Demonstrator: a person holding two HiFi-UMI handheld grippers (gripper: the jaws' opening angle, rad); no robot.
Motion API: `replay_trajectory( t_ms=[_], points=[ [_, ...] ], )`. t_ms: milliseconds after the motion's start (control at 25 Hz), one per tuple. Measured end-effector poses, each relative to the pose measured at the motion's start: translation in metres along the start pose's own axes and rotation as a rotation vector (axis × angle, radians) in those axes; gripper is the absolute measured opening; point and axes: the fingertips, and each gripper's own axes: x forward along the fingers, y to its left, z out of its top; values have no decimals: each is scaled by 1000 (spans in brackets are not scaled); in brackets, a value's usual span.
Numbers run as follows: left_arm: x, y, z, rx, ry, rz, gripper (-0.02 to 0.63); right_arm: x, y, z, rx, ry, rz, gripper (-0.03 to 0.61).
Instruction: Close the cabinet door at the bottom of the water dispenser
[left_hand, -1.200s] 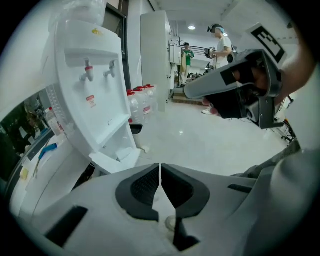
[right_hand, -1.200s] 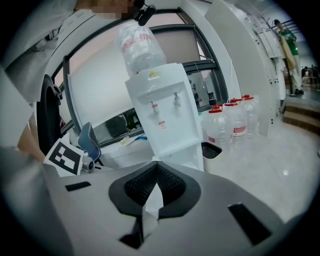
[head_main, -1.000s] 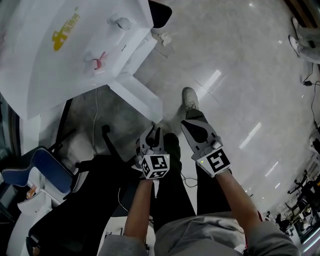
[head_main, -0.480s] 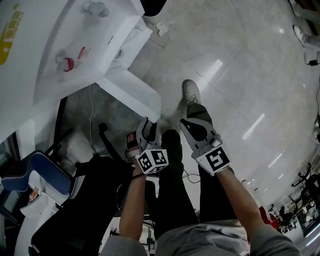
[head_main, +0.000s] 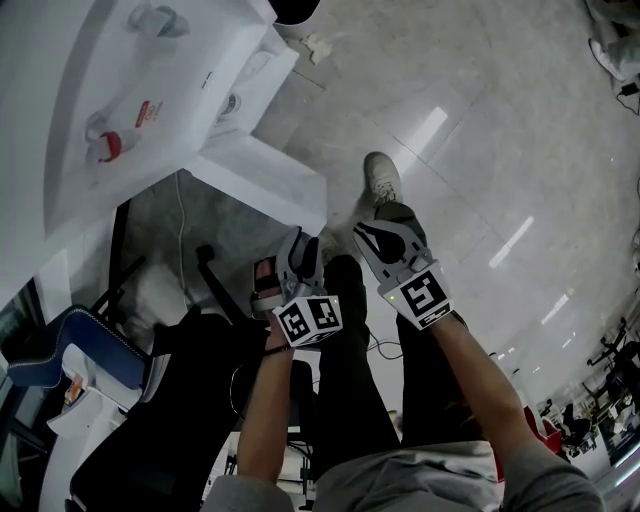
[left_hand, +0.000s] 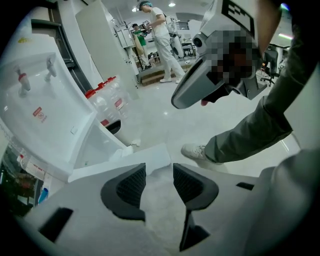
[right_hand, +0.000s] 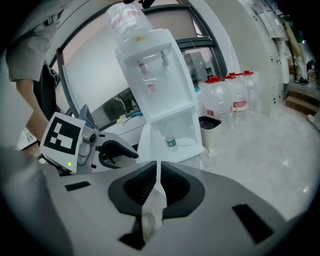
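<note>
The white water dispenser (head_main: 120, 120) stands at the upper left, with red and blue taps. Its bottom cabinet door (head_main: 265, 180) hangs swung out toward me, and a small bottle (right_hand: 171, 142) sits inside the open compartment (right_hand: 177, 132). My left gripper (head_main: 290, 272) hovers just short of the door's outer end, jaws apart with nothing between them; in the left gripper view the door edge (left_hand: 145, 159) lies just beyond the fingertips. My right gripper (head_main: 382, 240) is beside it to the right, over my leg, jaws shut and empty, pointing at the dispenser (right_hand: 157, 75).
A black office chair (head_main: 190, 400) and a blue chair (head_main: 70, 350) stand at the lower left, with a cable on the floor. Several red-capped water bottles (right_hand: 230, 97) and a small bin (right_hand: 210, 127) flank the dispenser. My shoe (head_main: 380, 185) is near the door. A person (left_hand: 160, 35) stands far off.
Both grippers have sunk toward the door. The left gripper has rolled about its axis and its jaws have opened. The right gripper stays shut.
</note>
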Motion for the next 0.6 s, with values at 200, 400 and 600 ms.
replay_trajectory(
  t_ms=[200,400,600],
  points=[
    [7,4,16,-1,0,-7,166,15,-5,1,-33,36,23,48],
    [16,7,31,8,-8,-13,166,32,-8,5,-137,90,66,123],
    [25,12,43,0,-7,-15,172,45,-22,8,-175,130,69,145]
  ],
)
